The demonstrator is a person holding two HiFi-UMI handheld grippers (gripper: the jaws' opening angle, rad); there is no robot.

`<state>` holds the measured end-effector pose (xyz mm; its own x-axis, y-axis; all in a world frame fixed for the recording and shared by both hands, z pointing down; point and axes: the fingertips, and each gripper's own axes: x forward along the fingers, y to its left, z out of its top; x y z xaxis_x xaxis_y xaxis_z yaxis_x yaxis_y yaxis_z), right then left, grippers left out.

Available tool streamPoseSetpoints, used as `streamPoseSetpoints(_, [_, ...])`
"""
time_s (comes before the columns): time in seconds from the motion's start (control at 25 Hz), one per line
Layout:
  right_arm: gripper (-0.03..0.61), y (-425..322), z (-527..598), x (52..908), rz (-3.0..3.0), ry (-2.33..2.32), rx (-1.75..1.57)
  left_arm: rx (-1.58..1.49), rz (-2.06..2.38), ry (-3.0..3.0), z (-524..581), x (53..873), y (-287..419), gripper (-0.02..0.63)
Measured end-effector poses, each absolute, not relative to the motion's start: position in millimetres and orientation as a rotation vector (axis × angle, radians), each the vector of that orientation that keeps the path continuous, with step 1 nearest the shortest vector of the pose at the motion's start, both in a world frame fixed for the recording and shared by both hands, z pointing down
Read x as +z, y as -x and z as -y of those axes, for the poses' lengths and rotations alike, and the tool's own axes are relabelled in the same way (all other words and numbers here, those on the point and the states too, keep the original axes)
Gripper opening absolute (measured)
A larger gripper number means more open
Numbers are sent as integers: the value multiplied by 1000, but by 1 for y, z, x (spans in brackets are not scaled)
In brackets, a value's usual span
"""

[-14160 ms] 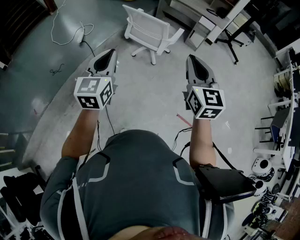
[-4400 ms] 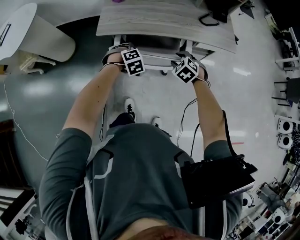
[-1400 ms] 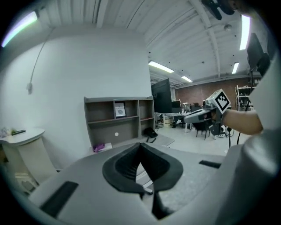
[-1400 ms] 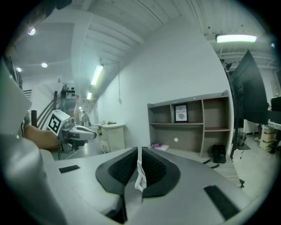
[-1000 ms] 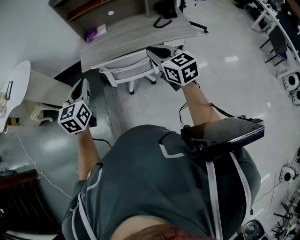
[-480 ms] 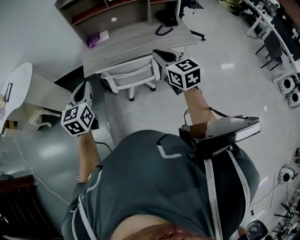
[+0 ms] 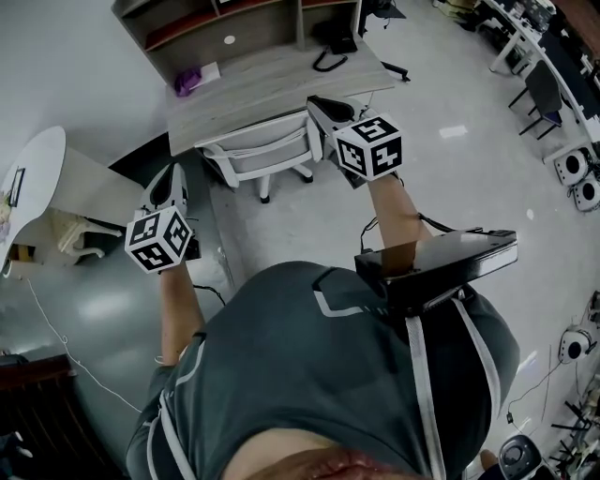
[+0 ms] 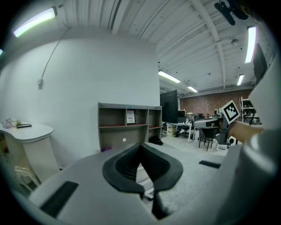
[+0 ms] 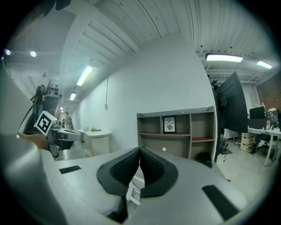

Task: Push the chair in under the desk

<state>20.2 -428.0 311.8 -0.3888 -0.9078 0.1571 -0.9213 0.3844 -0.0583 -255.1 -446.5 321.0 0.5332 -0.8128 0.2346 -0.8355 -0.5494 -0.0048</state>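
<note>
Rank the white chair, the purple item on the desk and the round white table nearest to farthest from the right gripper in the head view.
1. White chair, just left of the right gripper.
2. Purple item, left end of the desk.
3. Round white table, far left.

The chair (image 7: 265, 150) stands at the near edge of the table (image 7: 281, 82), with its back just outside that edge and facing the person. A shelf unit (image 7: 225, 23) rises along the table's far edge. On the table, a small item (image 7: 186, 80) lies at the left end and a corded item (image 7: 330, 52) at the right. A rounded side table (image 7: 52, 178) stands left of the chair. The left tool (image 7: 172, 176) is between side table and chair. The right tool (image 7: 321, 105) is at the chair's right side.
</note>
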Motion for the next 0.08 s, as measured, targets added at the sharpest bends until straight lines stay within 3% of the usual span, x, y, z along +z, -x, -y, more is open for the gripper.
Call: streamPoseSetpoints(0.08, [29,-17,430,311,2527,-1683,202,321,1434,-2653,448,321,258,9])
